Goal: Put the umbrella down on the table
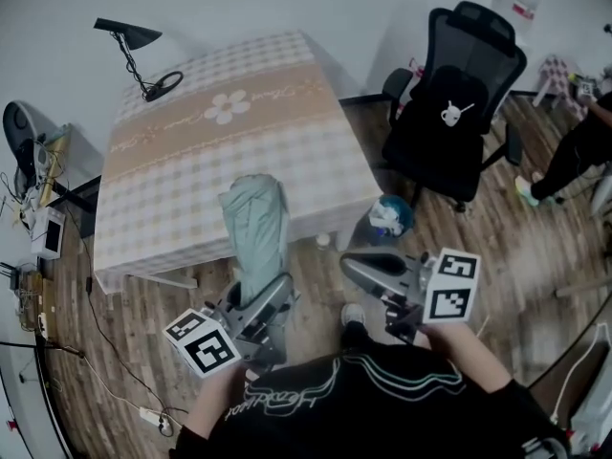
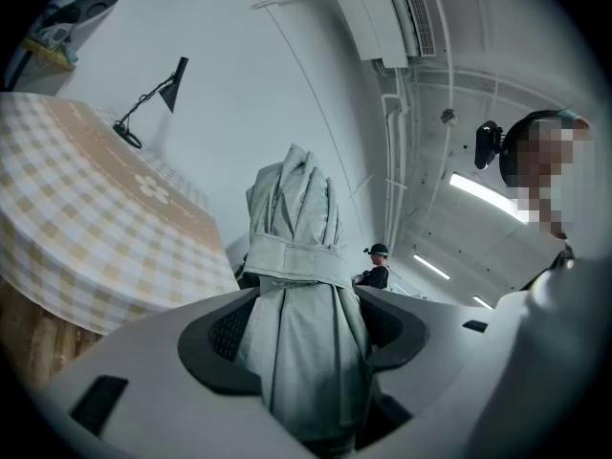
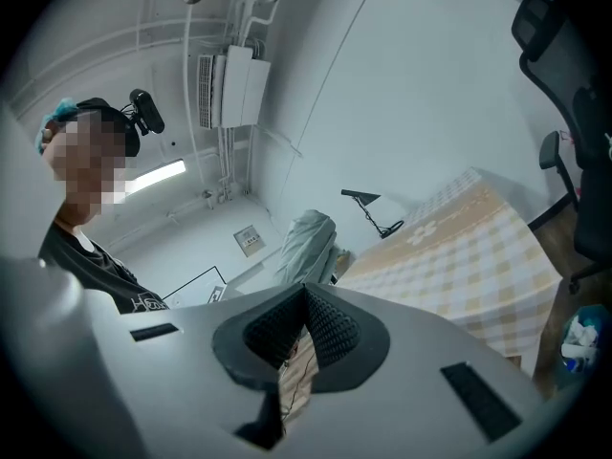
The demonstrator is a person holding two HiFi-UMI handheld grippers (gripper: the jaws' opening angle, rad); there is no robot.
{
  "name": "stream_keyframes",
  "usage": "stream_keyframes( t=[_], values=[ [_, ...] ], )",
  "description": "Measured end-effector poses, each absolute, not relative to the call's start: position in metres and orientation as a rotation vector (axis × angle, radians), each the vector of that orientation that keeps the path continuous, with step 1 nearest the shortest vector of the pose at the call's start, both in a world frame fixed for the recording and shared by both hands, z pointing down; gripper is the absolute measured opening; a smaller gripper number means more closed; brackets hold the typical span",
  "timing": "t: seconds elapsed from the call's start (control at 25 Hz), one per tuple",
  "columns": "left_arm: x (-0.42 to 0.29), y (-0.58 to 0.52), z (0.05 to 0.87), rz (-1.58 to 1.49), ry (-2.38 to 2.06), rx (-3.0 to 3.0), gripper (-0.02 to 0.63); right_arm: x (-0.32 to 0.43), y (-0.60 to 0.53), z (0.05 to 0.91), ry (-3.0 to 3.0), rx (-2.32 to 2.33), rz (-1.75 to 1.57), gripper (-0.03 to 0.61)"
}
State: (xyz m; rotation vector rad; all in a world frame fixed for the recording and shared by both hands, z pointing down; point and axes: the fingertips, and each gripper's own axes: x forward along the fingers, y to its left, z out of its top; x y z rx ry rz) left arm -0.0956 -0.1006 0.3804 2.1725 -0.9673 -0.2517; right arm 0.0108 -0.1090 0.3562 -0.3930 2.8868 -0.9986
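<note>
A folded pale grey-green umbrella (image 1: 254, 229) stands nearly upright in my left gripper (image 1: 271, 293), just off the near edge of the table (image 1: 182, 161) with its beige checked cloth. In the left gripper view the dark pads (image 2: 228, 331) press on both sides of the strapped umbrella (image 2: 295, 256), so my left gripper (image 2: 301, 338) is shut on it. My right gripper (image 1: 352, 262) hovers to the right of the umbrella, over the floor. Its ribbed pads (image 3: 330, 325) meet with nothing between them. The umbrella (image 3: 308, 242) shows beyond my right gripper (image 3: 304, 328).
A black desk lamp (image 1: 137, 54) stands at the table's far left corner. A black office chair (image 1: 451, 113) is to the right of the table, and a small bin (image 1: 390, 216) sits by the near right corner. Clutter and cables (image 1: 33, 208) lie along the left wall.
</note>
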Motion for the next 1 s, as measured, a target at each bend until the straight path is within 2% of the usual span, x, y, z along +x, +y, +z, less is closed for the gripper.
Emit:
stream_keyframes(
  t=[0.56, 1.0],
  values=[
    [-0.061, -0.193, 0.386, -0.21, -1.067, 2.151, 0.265, 0.045, -0.205, 0.363, 2.888, -0.303, -1.007, 0.011],
    [-0.061, -0.215, 0.398, -0.088, -1.202, 2.199, 0.265, 0.053, -0.213, 0.383, 2.896, -0.274, -1.024, 0.011]
  ],
)
